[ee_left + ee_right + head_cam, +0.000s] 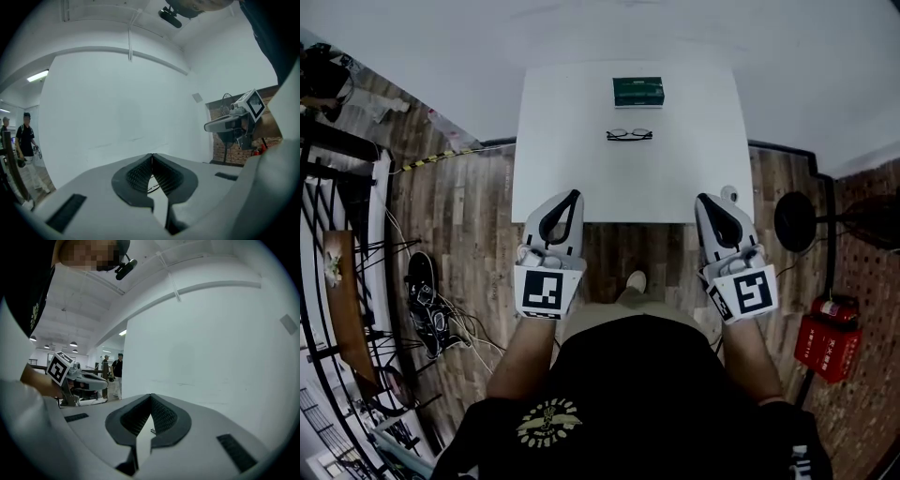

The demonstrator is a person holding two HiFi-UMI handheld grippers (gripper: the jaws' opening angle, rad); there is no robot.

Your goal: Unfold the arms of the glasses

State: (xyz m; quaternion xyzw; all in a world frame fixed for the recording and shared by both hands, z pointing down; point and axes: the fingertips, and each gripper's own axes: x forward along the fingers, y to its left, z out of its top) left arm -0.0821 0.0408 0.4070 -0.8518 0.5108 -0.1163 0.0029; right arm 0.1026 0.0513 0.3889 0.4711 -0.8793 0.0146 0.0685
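Left claw (574,195) and right claw (703,198) are hanging side by side in a person's two hands, their tips reaching just over the near edge of a white table (562,159); both are pressed together and pinching nothing, the left claw's dark ribbed pads (140,173) meeting at the tip in the left gripper view, the right claw's pads (164,416) doing the same in the right gripper view; ahead of the claws and about midway between their lines, the glasses (629,135) are lying on the tabletop with arms folded, well apart from both tips; beyond the glasses, farther again from the claws, a green box (638,91) is sitting near the table's far edge; out to the right of the right claw, a black round stand base (794,221) is resting on the wooden floor, with a red fire extinguisher (834,309) lying behind it; two bystanders (115,373) are standing in the distance beyond the left claw.
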